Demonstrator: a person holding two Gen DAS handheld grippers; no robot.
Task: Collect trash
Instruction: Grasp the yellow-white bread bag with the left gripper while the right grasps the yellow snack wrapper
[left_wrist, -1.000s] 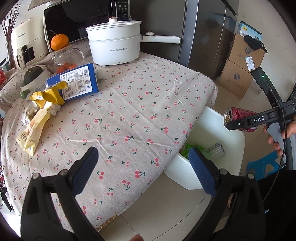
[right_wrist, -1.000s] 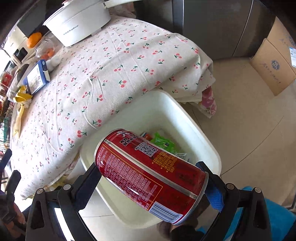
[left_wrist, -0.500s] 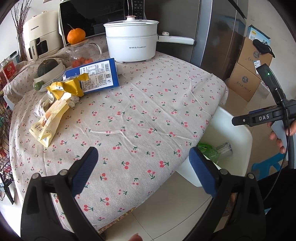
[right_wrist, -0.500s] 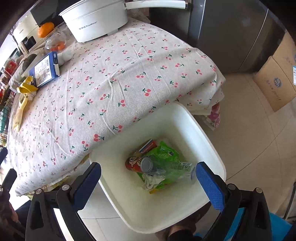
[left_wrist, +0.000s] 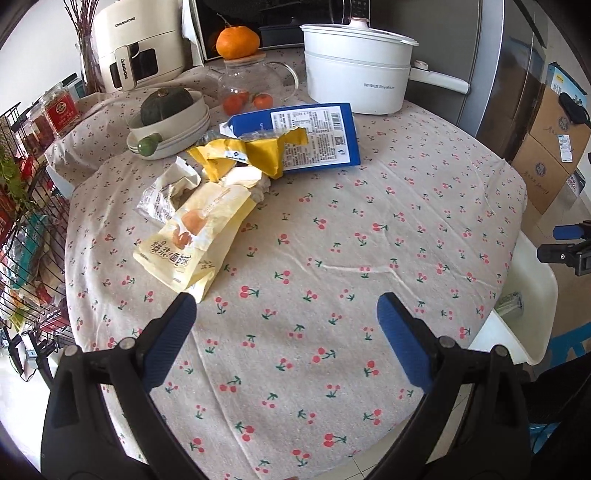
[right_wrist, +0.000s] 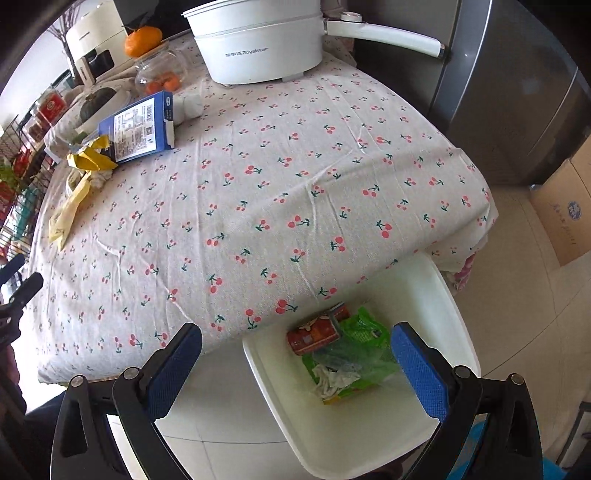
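A white bin (right_wrist: 454, 314) stands on the floor beside the cherry-print table (right_wrist: 258, 192). Inside it lie a red can (right_wrist: 314, 334), a green wrapper (right_wrist: 364, 332) and crumpled plastic. My right gripper (right_wrist: 295, 354) hangs open over the bin's near edge, holding nothing. My left gripper (left_wrist: 286, 332) is open above the table's front part. Ahead of it lie a pale yellow snack bag (left_wrist: 195, 240), a torn yellow wrapper (left_wrist: 251, 151), a clear wrapper (left_wrist: 166, 195) and a blue carton (left_wrist: 317, 136). The bin (left_wrist: 532, 291) shows at the right of the left wrist view.
At the table's back stand a white pot (left_wrist: 354, 66), a glass jug (left_wrist: 251, 88) topped by an orange (left_wrist: 236, 42), stacked plates with a squash (left_wrist: 170, 110) and a white appliance (left_wrist: 136, 44). A wire rack (left_wrist: 26, 229) is left; cardboard boxes (left_wrist: 550, 147) and a fridge (right_wrist: 509, 85) right.
My right gripper opened and the red can dropped into the bin. My left gripper moved further over the table toward the wrappers.
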